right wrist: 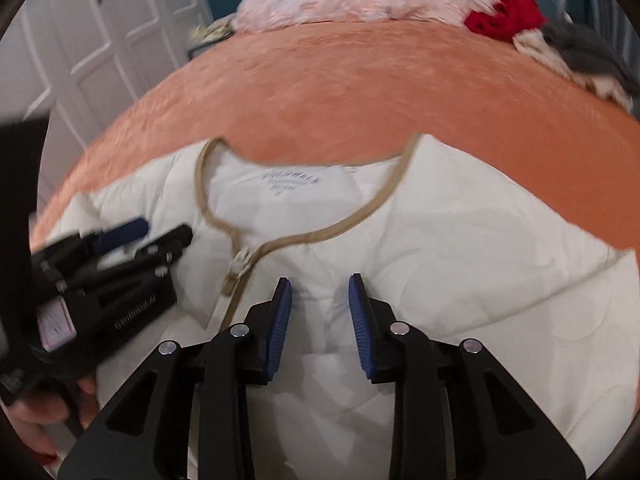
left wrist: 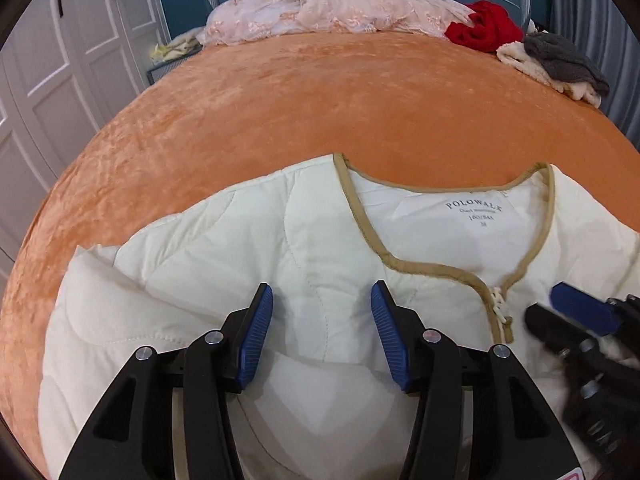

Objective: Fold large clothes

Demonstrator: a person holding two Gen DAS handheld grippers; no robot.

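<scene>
An orange bed (left wrist: 300, 92) before white wardrobe doors (left wrist: 60, 80) carries a cream quilted jacket (left wrist: 240, 232) at its near edge. Both grippers, left (left wrist: 322, 300) and right (right wrist: 320, 292), tilt down above it, jaws apart, empty.

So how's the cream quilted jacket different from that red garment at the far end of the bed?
The cream quilted jacket lies spread flat at the near edge of the bed; the red garment sits bunched in a heap at the far end. The jacket looks far larger than the red garment. The jacket has tan trim around its neckline and front; the red garment shows no trim. Both rest on the orange bedspread.
</scene>
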